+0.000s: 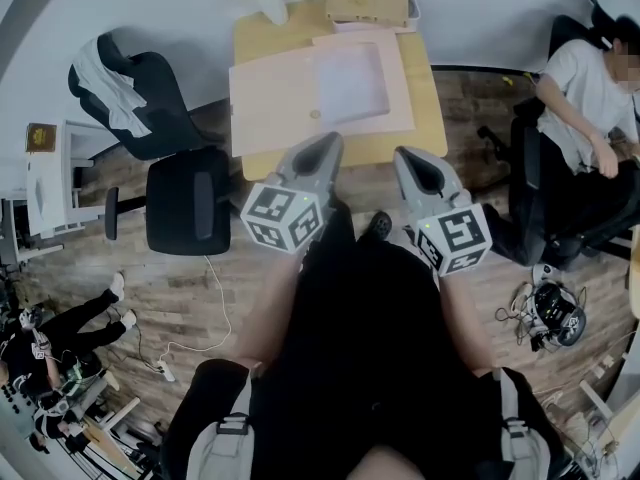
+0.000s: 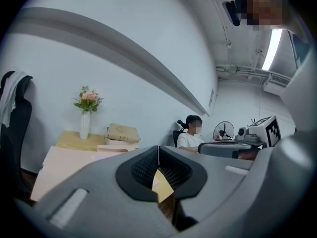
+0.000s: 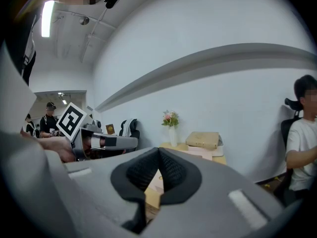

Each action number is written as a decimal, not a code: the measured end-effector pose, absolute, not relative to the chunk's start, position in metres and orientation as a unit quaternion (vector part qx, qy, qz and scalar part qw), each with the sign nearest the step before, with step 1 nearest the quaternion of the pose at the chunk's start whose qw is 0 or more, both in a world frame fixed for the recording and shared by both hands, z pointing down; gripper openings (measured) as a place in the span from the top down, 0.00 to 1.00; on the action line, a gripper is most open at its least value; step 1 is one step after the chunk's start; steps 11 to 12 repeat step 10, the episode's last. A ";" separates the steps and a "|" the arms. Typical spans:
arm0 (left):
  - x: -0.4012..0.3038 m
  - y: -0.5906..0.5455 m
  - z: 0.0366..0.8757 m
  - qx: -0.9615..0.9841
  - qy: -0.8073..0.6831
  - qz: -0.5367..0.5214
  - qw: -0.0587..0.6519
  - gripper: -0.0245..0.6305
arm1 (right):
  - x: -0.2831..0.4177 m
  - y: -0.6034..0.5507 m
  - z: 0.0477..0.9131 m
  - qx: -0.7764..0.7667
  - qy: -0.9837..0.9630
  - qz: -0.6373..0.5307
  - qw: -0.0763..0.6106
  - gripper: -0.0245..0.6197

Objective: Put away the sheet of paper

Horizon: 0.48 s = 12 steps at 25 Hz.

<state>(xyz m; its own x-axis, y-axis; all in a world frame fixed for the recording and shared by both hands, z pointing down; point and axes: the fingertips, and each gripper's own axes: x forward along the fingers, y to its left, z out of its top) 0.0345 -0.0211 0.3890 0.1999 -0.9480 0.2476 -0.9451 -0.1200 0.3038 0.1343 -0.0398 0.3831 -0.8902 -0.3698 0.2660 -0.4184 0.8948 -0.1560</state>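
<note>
My left claw [image 1: 325, 140] is clenched tip to tip with nothing in it, and my right claw [image 1: 405, 153] is the same: pads pressed together, empty. Both are held side by side in front of me, short of the counter [image 1: 425, 103] and pointing at its near edge. The sheet of paper [image 1: 300, 93] lies flat on that counter, pale pink and spread over most of the top. A lighter patch sits in its middle, and I can't tell whether that is a second leaf or only glare. Behind it stand a white vase of flowers [image 1: 270, 6] and a tray [image 1: 368, 0] with a tan bundle in it. A black chair [image 1: 185, 203] is off to my left, and a seated person [image 1: 585, 88] is well off to my right. I judge the main risk to be the sheet itself. It is thin and lies flush, so clenched tips would only shove it backward toward the vase. A pinch at one corner could crease or tear it, and if there are two leaves I might lift the wrong one.
</note>
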 end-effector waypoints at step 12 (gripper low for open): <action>0.036 -0.018 0.388 0.748 -0.634 0.000 0.199 0.94 | 0.136 -0.037 0.383 0.201 -0.967 0.109 0.114 0.96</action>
